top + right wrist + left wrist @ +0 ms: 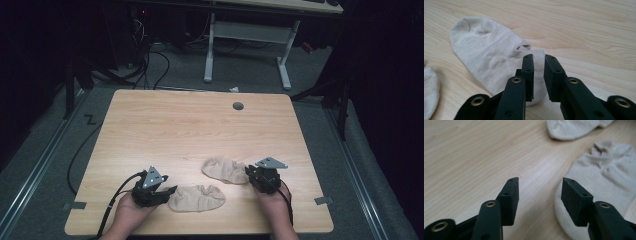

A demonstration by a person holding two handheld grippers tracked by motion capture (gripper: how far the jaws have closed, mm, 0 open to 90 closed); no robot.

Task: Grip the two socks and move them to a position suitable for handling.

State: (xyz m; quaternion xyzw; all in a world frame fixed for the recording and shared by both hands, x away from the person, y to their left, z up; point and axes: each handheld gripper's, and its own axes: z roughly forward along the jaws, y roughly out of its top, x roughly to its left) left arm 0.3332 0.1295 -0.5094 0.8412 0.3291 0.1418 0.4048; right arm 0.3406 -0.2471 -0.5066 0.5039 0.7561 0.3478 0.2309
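Here the light wood surface [165,125] carries two beige socks near its front edge. The near sock [196,198] lies flat, closer to that edge; the far sock [225,170] lies just beyond it and toward the right, the two nearly touching at their closest ends.

Left tool [162,192]: held in the left hand [131,209], just left of the near sock, jaws spread wide. In the left gripper view the left tool [540,186] has bare wood between its jaws, with the near sock [604,177] under and beyond the right-hand jaw; the far sock [574,128] sits at the top of that view.

Right tool [250,175]: held in the right hand [275,200], at the right end of the far sock. In the right gripper view the right tool [539,60] has its jaws nearly together, a narrow gap between them, poised over the sock's near end; whether they touch the far sock [489,53] I cannot tell.

Beyond the socks, the surface is open back to a round grommet [238,106] near the rear edge. A free strip of wood runs between the near sock and the front edge.
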